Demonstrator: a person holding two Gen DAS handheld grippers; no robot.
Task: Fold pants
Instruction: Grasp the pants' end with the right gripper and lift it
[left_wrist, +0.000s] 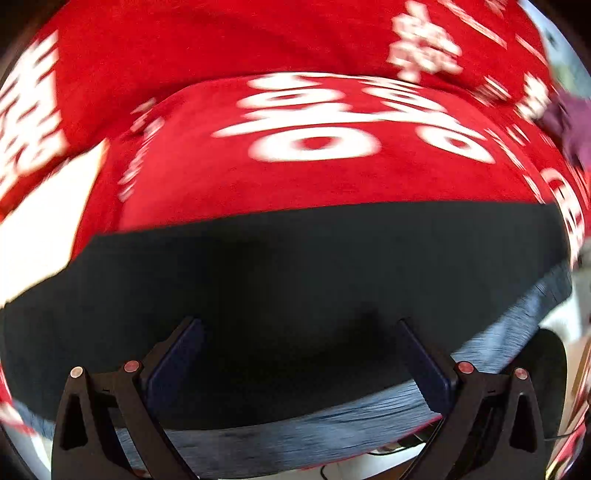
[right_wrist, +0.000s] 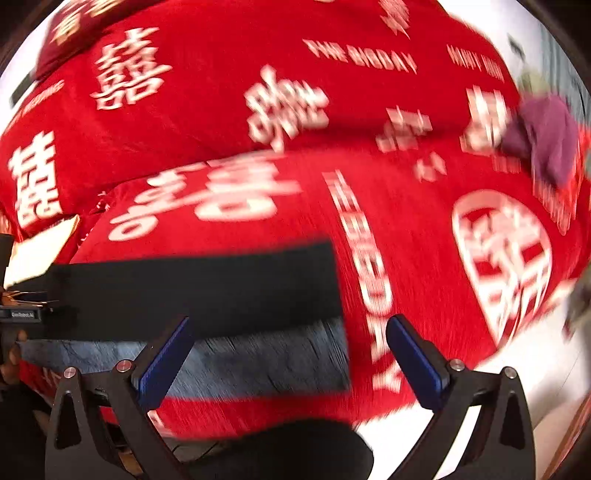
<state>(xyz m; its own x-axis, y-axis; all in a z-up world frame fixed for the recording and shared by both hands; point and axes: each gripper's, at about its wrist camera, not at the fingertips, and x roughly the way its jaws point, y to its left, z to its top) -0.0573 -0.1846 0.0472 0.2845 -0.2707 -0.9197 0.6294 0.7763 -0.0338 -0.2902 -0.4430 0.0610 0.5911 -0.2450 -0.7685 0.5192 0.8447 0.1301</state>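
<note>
Black pants (left_wrist: 295, 280) lie flat on red blanket (left_wrist: 295, 177), folded edge at 6 o'clock. Left gripper (left_wrist: 301, 332) and right gripper (right_wrist: 288, 328) jaws spread, empty, hovering over the near edge, likely lining up a fold grasp.

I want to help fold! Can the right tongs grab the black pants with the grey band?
Probably yes. The right tongs are open, and the black pants with the grey band lie flat on the red printed blanket just ahead, with nothing between them.

Black gripper (left_wrist: 299, 328) frames, blue pads (right_wrist: 166, 358), seemingly silver screws
</note>
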